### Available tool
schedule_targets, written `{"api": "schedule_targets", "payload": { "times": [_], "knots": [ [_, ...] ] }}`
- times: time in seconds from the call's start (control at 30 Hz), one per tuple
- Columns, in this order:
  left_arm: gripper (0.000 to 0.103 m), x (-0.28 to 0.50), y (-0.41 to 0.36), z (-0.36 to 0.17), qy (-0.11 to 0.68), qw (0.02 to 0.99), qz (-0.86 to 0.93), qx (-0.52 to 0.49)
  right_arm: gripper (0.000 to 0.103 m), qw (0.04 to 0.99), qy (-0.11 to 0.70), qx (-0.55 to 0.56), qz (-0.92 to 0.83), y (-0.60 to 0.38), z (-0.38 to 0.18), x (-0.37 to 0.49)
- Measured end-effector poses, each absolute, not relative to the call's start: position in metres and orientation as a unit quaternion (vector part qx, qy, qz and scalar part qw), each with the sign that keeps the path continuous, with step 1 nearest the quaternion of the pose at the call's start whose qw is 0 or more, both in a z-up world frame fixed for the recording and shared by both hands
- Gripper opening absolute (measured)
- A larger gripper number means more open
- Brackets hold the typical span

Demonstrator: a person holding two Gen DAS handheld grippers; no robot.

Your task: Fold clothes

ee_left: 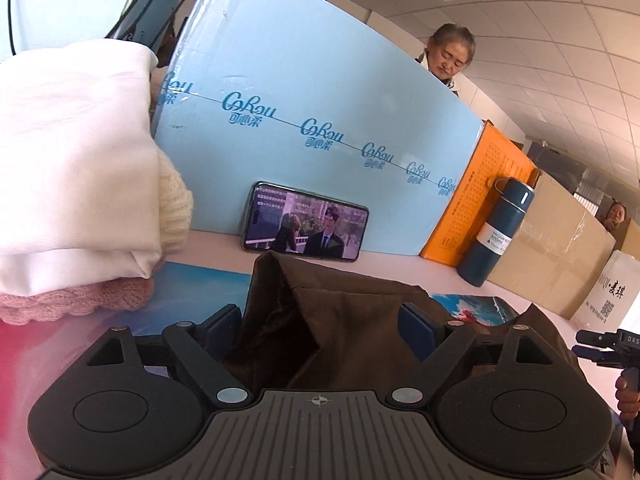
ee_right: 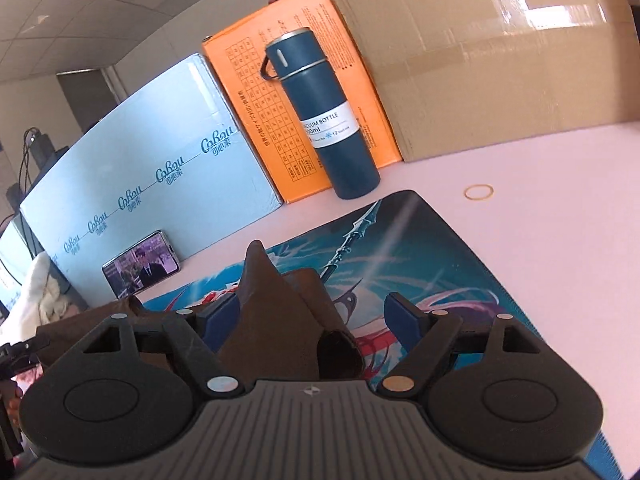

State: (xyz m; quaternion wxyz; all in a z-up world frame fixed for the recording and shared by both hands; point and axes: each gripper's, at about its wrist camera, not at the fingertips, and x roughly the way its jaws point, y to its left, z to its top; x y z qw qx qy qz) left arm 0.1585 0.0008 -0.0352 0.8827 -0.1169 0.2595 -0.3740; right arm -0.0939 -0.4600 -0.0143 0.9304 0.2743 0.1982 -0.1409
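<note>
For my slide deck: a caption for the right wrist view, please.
Open right gripper straddling a peak of brown garment on a printed mat, blue vacuum bottle behind.

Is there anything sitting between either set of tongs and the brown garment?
Nothing visible. The brown garment already lies between the open left tongs, and a fold of it rises between the open right tongs. Neither pair presses on it.

On the bench, the garment lies on the mat, phone behind it against the box, bottle to the right.
</note>
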Motion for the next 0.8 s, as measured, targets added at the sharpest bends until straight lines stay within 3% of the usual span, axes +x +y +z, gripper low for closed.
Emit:
{"api": "schedule_targets", "payload": {
  "times": [0.1,0.13,0.17,0.2,0.23,0.3,0.4,0.47,0.57,0.6,0.63,0.67,0.8],
  "knots": [
    [0.088,0.161,0.004,-0.039,0.262,0.882,-0.370,-0.127,0.074,0.924,0.187,0.293,-0.157,-0.455,-0.018,-0.089],
    [0.082,0.161,0.000,-0.040,0.264,0.884,-0.368,-0.117,0.071,0.923,0.177,0.301,-0.163,-0.454,-0.020,-0.089],
    [0.070,0.161,-0.004,-0.041,0.266,0.886,-0.366,-0.105,0.067,0.921,0.166,0.311,-0.167,-0.452,-0.023,-0.089],
    [0.033,0.161,-0.008,-0.043,0.268,0.887,-0.364,-0.093,0.064,0.918,0.157,0.322,-0.167,-0.452,-0.026,-0.090],
    [0.014,0.162,-0.013,-0.044,0.269,0.889,-0.362,-0.080,0.061,0.916,0.153,0.330,-0.168,-0.452,-0.030,-0.090],
    [0.009,0.162,-0.017,-0.042,0.261,0.889,-0.369,-0.075,0.050,0.912,0.158,0.330,-0.184,-0.453,-0.037,-0.087],
    [0.008,0.165,-0.025,-0.040,0.258,0.886,-0.379,-0.069,0.047,0.907,0.153,0.342,-0.193,-0.456,-0.041,-0.088],
    [0.010,0.169,-0.029,-0.044,0.271,0.890,-0.362,-0.053,0.047,0.904,0.147,0.351,-0.195,-0.459,-0.043,-0.090],
    [0.029,0.169,-0.027,-0.046,0.281,0.899,-0.334,-0.042,0.051,0.903,0.144,0.353,-0.196,-0.460,-0.044,-0.090],
    [0.048,0.166,-0.025,-0.044,0.273,0.905,-0.323,-0.039,0.057,0.904,0.143,0.353,-0.195,-0.459,-0.044,-0.090],
    [0.075,0.161,-0.024,-0.042,0.267,0.911,-0.312,-0.032,0.060,0.904,0.141,0.352,-0.195,-0.459,-0.044,-0.090],
    [0.084,0.156,-0.023,-0.040,0.261,0.917,-0.302,-0.025,0.066,0.905,0.138,0.351,-0.198,-0.459,-0.043,-0.091],
    [0.092,0.140,-0.022,-0.033,0.248,0.917,-0.313,-0.013,0.079,0.898,0.121,0.348,-0.241,-0.449,-0.035,-0.111]
  ]
}}
